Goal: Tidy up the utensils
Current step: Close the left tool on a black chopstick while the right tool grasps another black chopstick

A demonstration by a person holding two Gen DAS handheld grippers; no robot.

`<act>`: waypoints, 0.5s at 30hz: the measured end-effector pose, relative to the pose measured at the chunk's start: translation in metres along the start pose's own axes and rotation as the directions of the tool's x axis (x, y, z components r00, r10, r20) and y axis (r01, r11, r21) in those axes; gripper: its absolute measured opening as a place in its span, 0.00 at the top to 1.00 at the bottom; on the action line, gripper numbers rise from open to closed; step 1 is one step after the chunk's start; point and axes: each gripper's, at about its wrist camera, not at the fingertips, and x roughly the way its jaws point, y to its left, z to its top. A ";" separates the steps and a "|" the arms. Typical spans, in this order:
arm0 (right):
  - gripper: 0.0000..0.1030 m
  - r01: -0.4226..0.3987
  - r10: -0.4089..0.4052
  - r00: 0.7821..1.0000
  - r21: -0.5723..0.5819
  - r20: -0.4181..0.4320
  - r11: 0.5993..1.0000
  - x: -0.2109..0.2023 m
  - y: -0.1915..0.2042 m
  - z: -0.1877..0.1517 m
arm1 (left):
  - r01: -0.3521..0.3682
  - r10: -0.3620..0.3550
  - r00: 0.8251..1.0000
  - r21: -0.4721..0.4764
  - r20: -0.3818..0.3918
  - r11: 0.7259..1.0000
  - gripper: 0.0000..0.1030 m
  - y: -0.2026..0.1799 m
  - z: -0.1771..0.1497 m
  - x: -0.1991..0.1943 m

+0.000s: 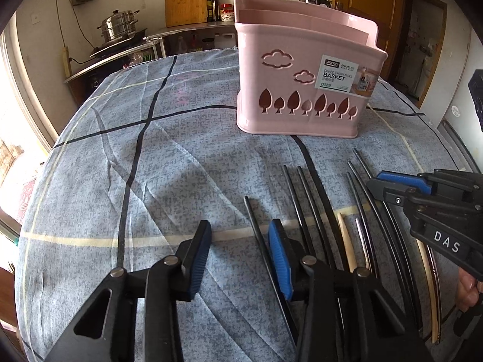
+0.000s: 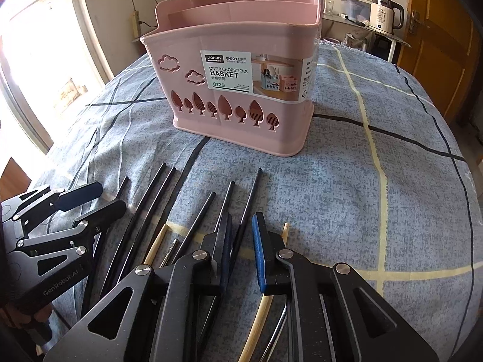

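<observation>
Your left tongs (image 1: pixel 240 250) hang over the near left end of the row of chopsticks (image 1: pixel 305 208), jaws standing apart with a clear gap; the leftmost black chopstick (image 1: pixel 256 229) lies just inside the right blue pad, and you cannot tell from this view whether the pad touches it. Your right tongs (image 2: pixel 241 247) sit lower in the row with the jaws drawn close together, a black chopstick (image 2: pixel 249 199) running up between the pads; whether the pads press on it is not clear.

The pink basket (image 2: pixel 238 114) stands upright on the blue checked cloth (image 2: pixel 332 196) covering the table, beyond the chopstick tips and apart from them.

The left wrist view shows the right tongs from the side, above the right end of the row, and a steel steamer pot (image 1: pixel 119 25) and wooden cutting board (image 1: pixel 185 0) behind. Only the right wrist view shows the white kettle (image 2: pixel 386 15), the basket's divided inside, and the pale wooden chopsticks (image 2: pixel 154 244) flanking your jaws.
</observation>
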 end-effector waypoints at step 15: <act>0.94 -0.051 0.050 0.997 0.027 0.064 0.998 -0.032 -0.002 0.010 | 0.034 -0.033 0.999 -0.014 0.037 0.999 0.94 -0.008 0.004 -0.025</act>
